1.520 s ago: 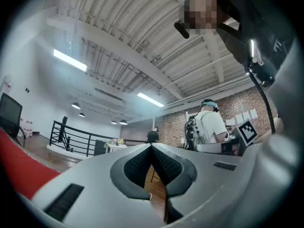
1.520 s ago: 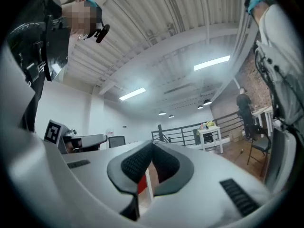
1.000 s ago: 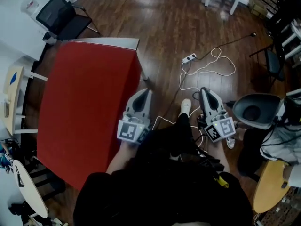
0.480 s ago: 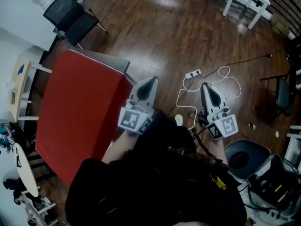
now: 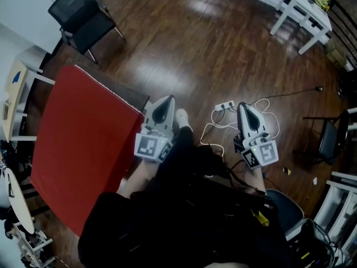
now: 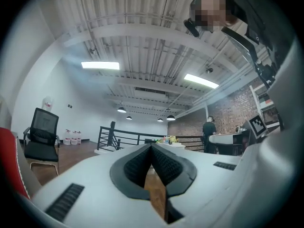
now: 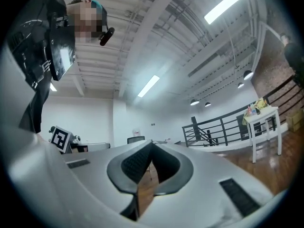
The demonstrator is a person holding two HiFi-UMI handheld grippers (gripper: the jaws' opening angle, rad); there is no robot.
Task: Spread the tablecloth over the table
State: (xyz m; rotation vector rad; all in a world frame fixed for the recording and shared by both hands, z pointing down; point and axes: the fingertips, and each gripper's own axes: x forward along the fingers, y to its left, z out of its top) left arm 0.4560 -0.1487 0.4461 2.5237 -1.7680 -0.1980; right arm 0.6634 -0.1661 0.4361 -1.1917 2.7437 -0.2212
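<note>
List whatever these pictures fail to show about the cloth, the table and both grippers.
Tablecloth: near edge partly covered by the person's arm and dark clothing, head view; the left gripper view cuts it to a red sliver at the edge.
Table: almost wholly covered; legs unseen.
Left gripper, right gripper: head view shows only their tops.

Both of my hand-held grippers have swung across the floor (image 5: 223,32). The left hand-held gripper (image 5: 162,101), over the red tablecloth (image 5: 83,144) edge 1 second ago, is now off its near corner. The power strip (image 5: 225,105), then well ahead, now lies just beside the right hand-held gripper (image 5: 244,106).
</note>
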